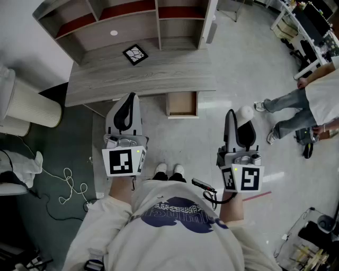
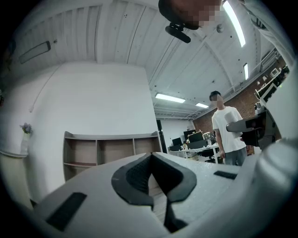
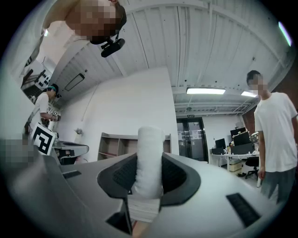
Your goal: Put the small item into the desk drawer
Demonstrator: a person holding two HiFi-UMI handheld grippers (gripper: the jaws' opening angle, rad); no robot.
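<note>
My right gripper (image 1: pixel 238 113) is shut on a small white fuzzy roll (image 1: pixel 245 113), held upright between its dark pads above the floor, right of the desk's open drawer (image 1: pixel 181 104). In the right gripper view the roll (image 3: pixel 149 158) stands between the pads and sticks out past the gripper (image 3: pixel 149 173). The drawer, a shallow brown box, juts from under the grey wooden desk (image 1: pixel 153 74) and looks empty. My left gripper (image 1: pixel 131 97) hovers at the desk's front edge, left of the drawer. In the left gripper view the gripper (image 2: pixel 150 157) is shut with nothing in it.
A black-and-white patterned square (image 1: pixel 135 54) and a small white disc (image 1: pixel 114 33) lie on the desk below its shelf unit (image 1: pixel 127 16). A pale ribbed cylinder (image 1: pixel 29 103) and a loose cord (image 1: pixel 69 185) are on the floor at left. People (image 1: pixel 296 100) stand at right.
</note>
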